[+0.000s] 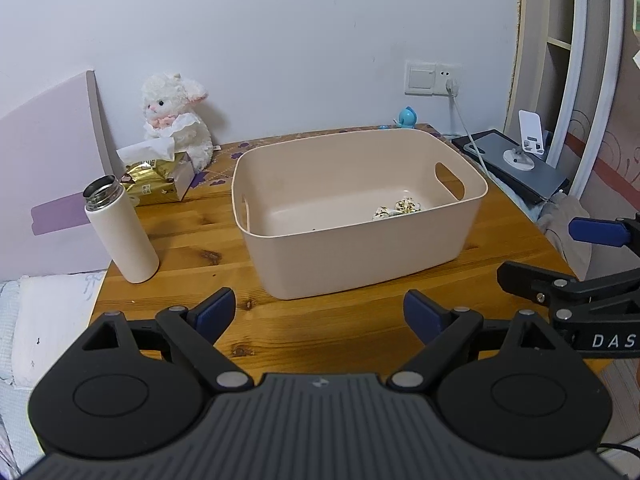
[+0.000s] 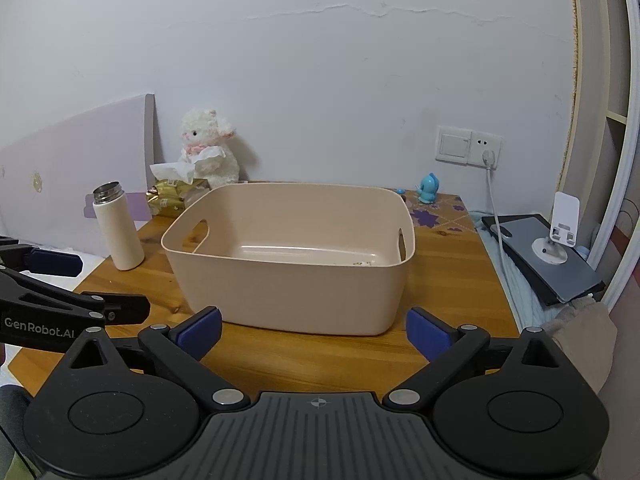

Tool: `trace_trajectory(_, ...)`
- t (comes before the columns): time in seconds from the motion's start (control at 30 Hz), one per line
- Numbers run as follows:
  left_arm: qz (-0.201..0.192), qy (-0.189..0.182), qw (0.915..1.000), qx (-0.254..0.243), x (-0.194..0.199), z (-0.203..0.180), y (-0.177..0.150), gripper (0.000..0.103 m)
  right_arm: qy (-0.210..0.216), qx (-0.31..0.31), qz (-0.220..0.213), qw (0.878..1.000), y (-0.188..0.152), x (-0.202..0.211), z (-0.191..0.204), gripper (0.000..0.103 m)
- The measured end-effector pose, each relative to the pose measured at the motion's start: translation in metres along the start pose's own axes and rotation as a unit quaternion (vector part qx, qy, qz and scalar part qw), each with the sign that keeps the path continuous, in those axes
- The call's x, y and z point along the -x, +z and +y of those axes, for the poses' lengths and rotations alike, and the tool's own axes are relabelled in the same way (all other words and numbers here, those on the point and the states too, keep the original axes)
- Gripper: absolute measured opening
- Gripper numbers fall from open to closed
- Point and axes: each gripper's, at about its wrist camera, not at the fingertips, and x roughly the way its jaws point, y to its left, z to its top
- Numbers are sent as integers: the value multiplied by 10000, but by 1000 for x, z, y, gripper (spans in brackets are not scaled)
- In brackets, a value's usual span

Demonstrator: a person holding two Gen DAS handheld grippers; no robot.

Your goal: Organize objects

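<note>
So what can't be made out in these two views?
- Item in the bin: small gold-white crumple in the left view, unidentifiable; in the right view the near wall hides most of it.
- Tissue pack: bin rim partly hides it, right view.
- Bottle contents: not visible.

home bedroom, plush lamb (image 1: 176, 120), tissue pack (image 1: 156, 178), bedding (image 1: 44, 320)

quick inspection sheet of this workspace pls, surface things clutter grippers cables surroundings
surface: wooden table, patterned strip along the back edge
job's things: beige bin holding one small crumpled wrapper; capless white bottle upright; tissue box; plush lamb; blue figurine
clutter: phone stand on a dark slab off the table's right side
grippers: left gripper and right gripper both open, empty
cables: white cable from wall socket
surroundings: white wall, lilac board
</note>
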Motion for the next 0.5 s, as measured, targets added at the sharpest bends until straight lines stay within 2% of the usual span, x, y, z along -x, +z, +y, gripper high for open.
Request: trace_trajectory(0.5,90,-96,9998,115,13,9,-13,96,-109,-150,91,9998,-12,6,-3,102)
